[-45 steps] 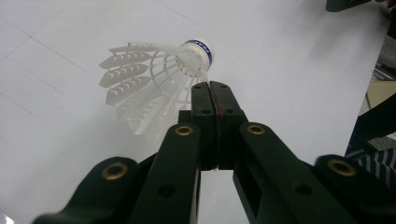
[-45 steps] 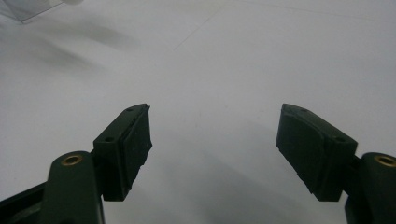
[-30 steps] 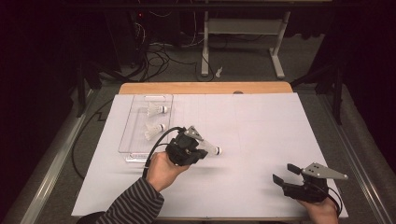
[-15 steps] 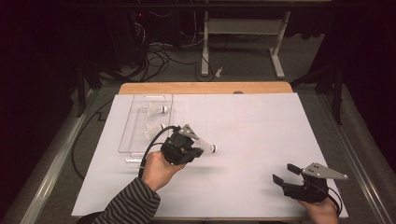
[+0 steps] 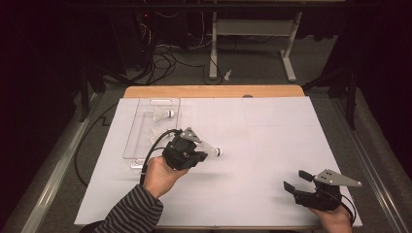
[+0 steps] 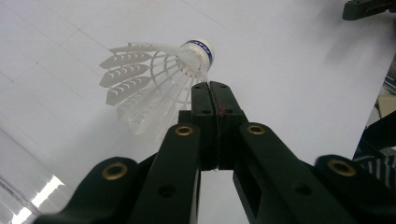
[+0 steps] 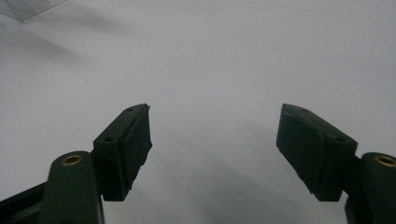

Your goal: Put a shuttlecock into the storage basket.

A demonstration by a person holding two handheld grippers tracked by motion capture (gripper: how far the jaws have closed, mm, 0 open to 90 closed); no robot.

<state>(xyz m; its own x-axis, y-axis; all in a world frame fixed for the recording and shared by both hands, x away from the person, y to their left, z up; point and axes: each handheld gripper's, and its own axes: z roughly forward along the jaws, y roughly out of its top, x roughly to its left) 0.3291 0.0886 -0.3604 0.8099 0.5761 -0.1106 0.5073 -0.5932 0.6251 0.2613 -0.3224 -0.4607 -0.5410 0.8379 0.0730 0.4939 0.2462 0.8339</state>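
Here the left gripper (image 6: 209,86) is clamped on the thin skirt of a shuttlecock (image 6: 154,81), the jaws pressed almost together just below its cork. In the high view the shuttlecock (image 5: 212,150) is held just above the white sheet (image 5: 272,141), cork toward three o'clock, at about four o'clock from the clear tray (image 5: 138,138), where another shuttlecock (image 5: 163,114) lies at its twelve o'clock end. The step in hand is judged to be the carrying of a shuttlecock between sheet and tray; which way cannot be told. Next, a light, steady grip is called for so the skirt is not crushed. The right gripper (image 5: 297,180) is rested at five o'clock, jaws wide apart and holding nothing.
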